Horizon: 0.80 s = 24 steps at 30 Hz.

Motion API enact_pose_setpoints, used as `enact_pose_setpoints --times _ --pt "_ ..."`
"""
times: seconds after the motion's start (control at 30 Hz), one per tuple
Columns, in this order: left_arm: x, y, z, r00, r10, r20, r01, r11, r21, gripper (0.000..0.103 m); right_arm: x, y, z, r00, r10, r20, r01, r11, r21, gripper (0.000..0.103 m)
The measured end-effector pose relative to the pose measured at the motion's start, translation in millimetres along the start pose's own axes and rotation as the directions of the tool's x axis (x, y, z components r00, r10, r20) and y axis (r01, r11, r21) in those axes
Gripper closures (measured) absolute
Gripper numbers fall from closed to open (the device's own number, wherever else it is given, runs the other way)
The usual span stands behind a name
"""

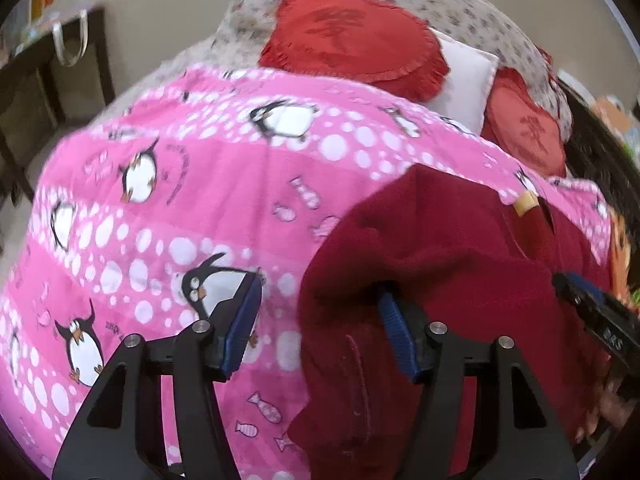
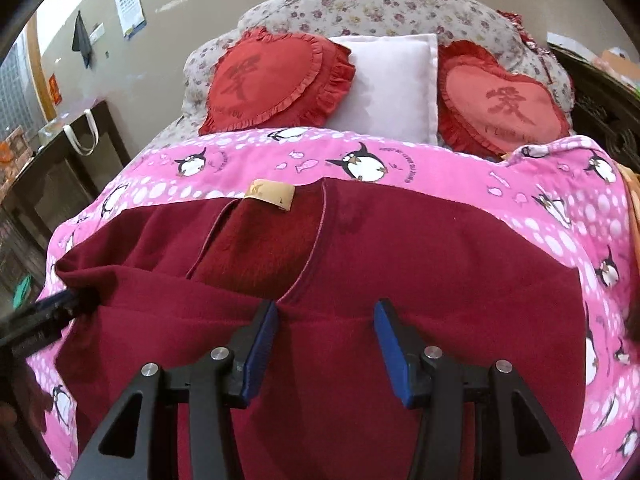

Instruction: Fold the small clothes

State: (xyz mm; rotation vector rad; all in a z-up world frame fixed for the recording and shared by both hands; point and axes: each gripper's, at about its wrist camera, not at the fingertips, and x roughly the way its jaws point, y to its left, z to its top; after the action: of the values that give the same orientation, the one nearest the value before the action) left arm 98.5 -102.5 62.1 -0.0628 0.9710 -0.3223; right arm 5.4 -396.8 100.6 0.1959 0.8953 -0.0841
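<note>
Your left gripper (image 1: pixel 318 312) has its jaws apart, gripping nothing; one finger tucks under the dark red fleece garment's (image 2: pixel 400 248) fold. Your right gripper (image 2: pixel 326 334) hovers part-open, empty, above it. The garment lies spread across the pink penguin-print quilt (image 1: pixel 180 200) toward the bed's near edge, heart-shaped red cushions (image 2: pixel 276 80) beyond.

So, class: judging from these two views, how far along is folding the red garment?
Done: the dark red garment lies spread on the penguin blanket. In hand: left gripper, open, at its bunched edge; right gripper open above it. Left: the folds themselves.
</note>
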Motion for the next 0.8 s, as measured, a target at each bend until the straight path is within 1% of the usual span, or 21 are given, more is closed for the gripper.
enact_pose_setpoints --times 0.03,0.07,0.17,0.2,0.27,0.3,0.33,0.37,0.43,0.47,0.5,0.53,0.6,0.67,0.7,0.73,0.8 --pt "0 4 0 1.0 -0.018 -0.01 0.018 1.0 -0.011 0.042 -4 -2 2 1.0 0.016 -0.008 -0.016 1.0 0.009 0.055" --pt "-2 5 -1 1.0 -0.016 -0.008 0.016 1.0 -0.007 0.042 -9 -3 1 1.0 0.022 -0.007 -0.022 1.0 0.014 0.055" --pt "-8 4 -8 1.0 0.017 0.0 -0.017 1.0 0.026 0.042 -30 3 0 0.997 0.076 0.021 -0.076 0.997 0.026 0.055" --pt "-10 4 -11 1.0 0.021 0.002 -0.021 0.999 0.027 0.042 -38 9 0 0.992 0.122 0.035 -0.123 0.992 0.017 0.055" --pt "-14 6 -15 1.0 0.02 0.007 -0.02 1.0 0.016 0.043 -45 25 4 0.98 0.193 0.037 -0.193 0.981 -0.022 0.055" --pt "-16 7 -17 1.0 0.018 0.011 -0.018 1.0 0.008 0.043 -45 38 9 0.97 0.241 0.03 -0.24 0.97 -0.047 0.054" --pt "-18 9 -19 1.0 0.016 0.017 -0.016 1.0 -0.002 0.043 -44 49 14 0.958 0.285 0.021 -0.284 0.957 -0.06 0.054" --pt "-19 10 -21 1.0 0.018 0.02 -0.018 1.0 -0.006 0.043 -40 64 22 0.934 0.357 0.0 -0.356 0.932 -0.064 0.054" --pt "-19 12 -24 1.0 0.013 0.018 -0.013 1.0 -0.008 0.043 -25 86 36 0.891 0.451 -0.043 -0.452 0.891 -0.033 0.054" --pt "-19 12 -25 1.0 0.01 0.016 -0.01 1.0 -0.004 0.043 -15 96 42 0.873 0.484 -0.063 -0.486 0.874 -0.011 0.054" --pt "-18 12 -26 1.0 0.008 0.014 -0.008 1.0 0.001 0.043 -1 109 50 0.848 0.521 -0.098 -0.522 0.853 0.016 0.054" --pt "-17 12 -27 1.0 0.007 0.013 -0.007 1.0 0.01 0.042 11 120 55 0.83 0.542 -0.132 -0.543 0.839 0.031 0.054" --pt "-15 13 -27 1.0 0.0 0.013 0.0 1.0 0.012 0.042 38 143 64 0.807 0.556 -0.199 -0.559 0.828 0.05 0.054" --pt "-13 16 -24 1.0 -0.015 0.01 0.016 1.0 -0.002 0.042 61 160 69 0.767 0.59 -0.252 -0.591 0.803 0.082 0.054" --pt "-12 18 -23 1.0 -0.022 0.011 0.022 1.0 -0.011 0.042 76 168 70 0.738 0.614 -0.282 -0.608 0.785 0.119 0.054" --pt "-11 19 -22 1.0 -0.025 0.012 0.026 0.999 -0.019 0.042 87 172 70 0.728 0.621 -0.29 -0.607 0.781 0.148 0.054" --pt "-9 23 -19 1.0 -0.022 0.012 0.023 0.999 -0.035 0.044 111 175 71 0.723 0.632 -0.28 -0.593 0.775 0.218 0.052"
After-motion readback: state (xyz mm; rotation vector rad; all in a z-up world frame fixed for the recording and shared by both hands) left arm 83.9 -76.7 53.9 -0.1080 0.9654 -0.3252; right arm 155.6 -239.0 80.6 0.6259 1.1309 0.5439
